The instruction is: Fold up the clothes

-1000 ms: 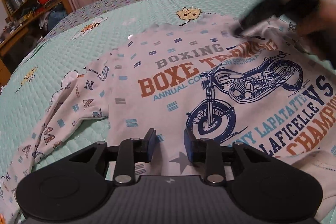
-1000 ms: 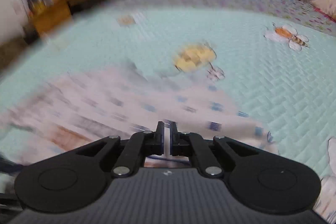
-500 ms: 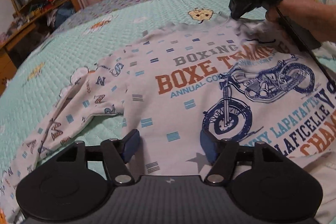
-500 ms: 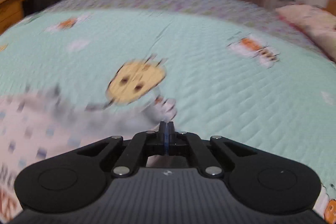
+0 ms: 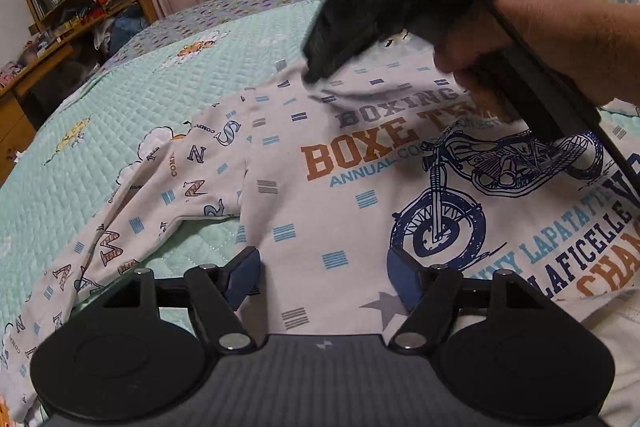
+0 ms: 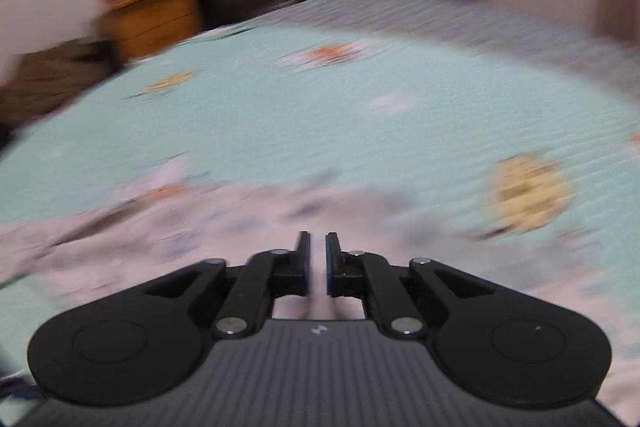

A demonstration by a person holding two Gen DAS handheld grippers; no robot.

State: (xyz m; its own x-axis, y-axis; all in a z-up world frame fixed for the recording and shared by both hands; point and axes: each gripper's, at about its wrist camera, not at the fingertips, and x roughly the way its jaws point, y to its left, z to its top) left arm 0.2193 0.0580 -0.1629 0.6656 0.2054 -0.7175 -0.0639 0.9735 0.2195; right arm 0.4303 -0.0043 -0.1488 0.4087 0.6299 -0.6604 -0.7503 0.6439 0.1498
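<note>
Shirt [image 5: 340, 195] hem btwn L gripper [image 5: 324, 279] pads

White printed shirt [image 5: 328, 195], lying on the bed: chest print is reading "BOXING", then orange "BOXE", then blue "ANNUAL", each line running on under the hand; beside the motorcycle, "LAPATATTE", "LAFICELLE" and orange "CHA…" are showing. Sleeve [image 5: 132, 223] is carrying scattered letters S, N, Z, M, A.

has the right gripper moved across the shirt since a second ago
Yes. In the left wrist view the black right gripper now hovers leftward, above the shoulder of the white printed shirt, left of the BOXING print.
</note>
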